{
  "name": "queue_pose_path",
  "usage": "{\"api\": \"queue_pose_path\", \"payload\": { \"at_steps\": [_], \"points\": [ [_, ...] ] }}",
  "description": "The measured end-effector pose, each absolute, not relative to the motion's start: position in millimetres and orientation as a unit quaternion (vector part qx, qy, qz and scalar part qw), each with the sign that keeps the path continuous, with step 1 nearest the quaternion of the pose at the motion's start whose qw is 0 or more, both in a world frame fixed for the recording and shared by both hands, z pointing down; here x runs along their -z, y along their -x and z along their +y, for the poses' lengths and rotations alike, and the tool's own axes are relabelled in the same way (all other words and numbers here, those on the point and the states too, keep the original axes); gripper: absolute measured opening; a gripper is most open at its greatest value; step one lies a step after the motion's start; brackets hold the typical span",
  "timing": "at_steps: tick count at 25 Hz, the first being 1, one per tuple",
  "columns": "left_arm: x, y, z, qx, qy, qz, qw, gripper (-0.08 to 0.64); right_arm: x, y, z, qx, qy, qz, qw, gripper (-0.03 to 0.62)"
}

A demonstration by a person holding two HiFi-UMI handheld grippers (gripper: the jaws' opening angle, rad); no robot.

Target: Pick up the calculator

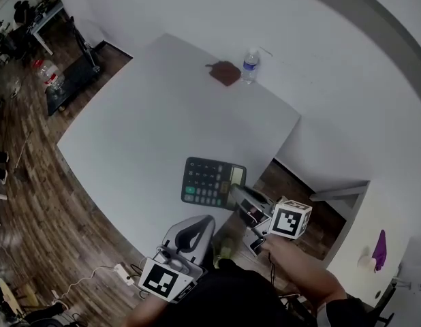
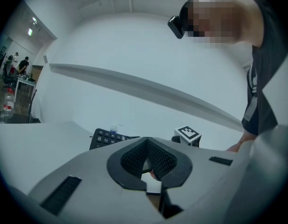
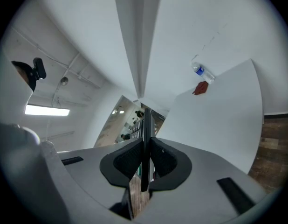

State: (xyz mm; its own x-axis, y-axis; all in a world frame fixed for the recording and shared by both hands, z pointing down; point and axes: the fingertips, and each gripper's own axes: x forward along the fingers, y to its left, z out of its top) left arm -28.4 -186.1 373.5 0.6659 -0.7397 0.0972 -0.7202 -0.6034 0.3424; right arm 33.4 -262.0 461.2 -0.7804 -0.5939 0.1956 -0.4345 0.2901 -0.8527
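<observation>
The black calculator hangs lifted over the white table's near edge, keys facing up. My right gripper is shut on its right edge. In the right gripper view the calculator stands edge-on as a thin dark slab clamped between the two pads of that gripper. My left gripper is lower and nearer to me, left of the right one, with its jaws together and nothing in them. In the left gripper view that gripper has its tips meeting, and the calculator floats just beyond them.
A water bottle and a brown pouch sit at the table's far corner. Wooden floor surrounds the table. A power strip lies on the floor near me, and a large bottle stands on the floor at the far left.
</observation>
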Motion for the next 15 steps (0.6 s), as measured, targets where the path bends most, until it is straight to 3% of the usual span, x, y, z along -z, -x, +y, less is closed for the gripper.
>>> {"api": "queue_pose_path", "payload": {
  "at_steps": [15],
  "points": [
    [-309.9,0.3,-159.0,0.041,-0.915,-0.383,0.12,0.005,-357.1,-60.8,-227.5,0.453,0.319,0.817,0.162,0.053]
  ]
}}
